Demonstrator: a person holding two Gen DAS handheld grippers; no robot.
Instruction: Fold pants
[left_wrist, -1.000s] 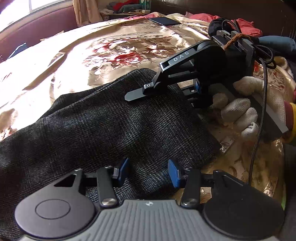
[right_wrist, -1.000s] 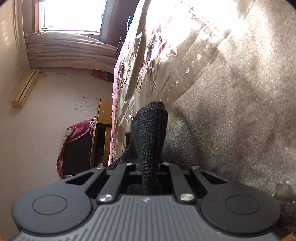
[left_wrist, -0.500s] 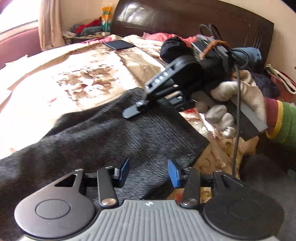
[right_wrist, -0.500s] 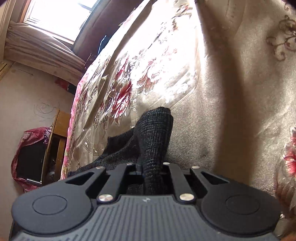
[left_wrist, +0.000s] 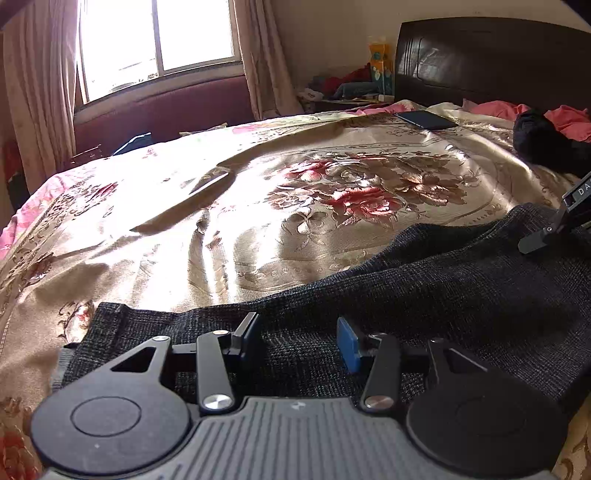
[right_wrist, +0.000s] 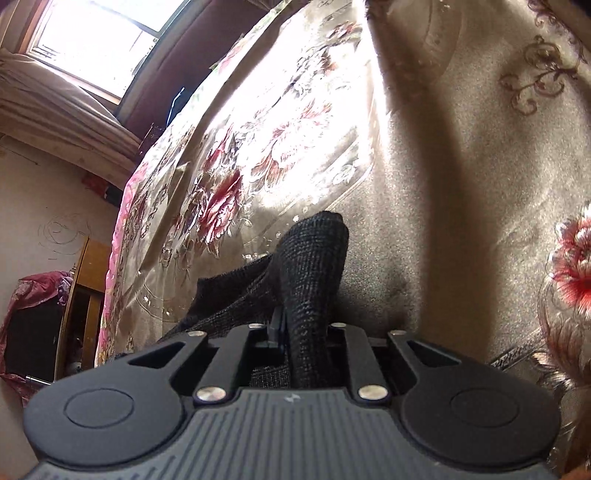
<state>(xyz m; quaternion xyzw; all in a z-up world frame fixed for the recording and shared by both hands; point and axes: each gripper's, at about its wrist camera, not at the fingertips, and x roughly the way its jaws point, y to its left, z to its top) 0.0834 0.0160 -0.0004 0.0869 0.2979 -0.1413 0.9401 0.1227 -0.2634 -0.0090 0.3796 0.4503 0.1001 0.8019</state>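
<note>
Dark grey checked pants lie on a gold floral bedspread, running from the near left to the far right. My left gripper hovers open just over their near edge, its blue pads apart with only flat cloth below. Only a finger of my right gripper shows at the right edge, over the pants' far end. In the right wrist view the right gripper has a raised fold of the pants between its jaws. They are opening, and the fold still stands pinched between them.
A dark phone and a black bundle lie near the headboard, with pink cloth beside them. A cluttered nightstand stands by the window. Off the bed's far side are a wooden cabinet and a red bag.
The left wrist view has swung left, so the right gripper and gloved hand went from its centre to its right edge. The right jaws have widened slightly around the fold.
</note>
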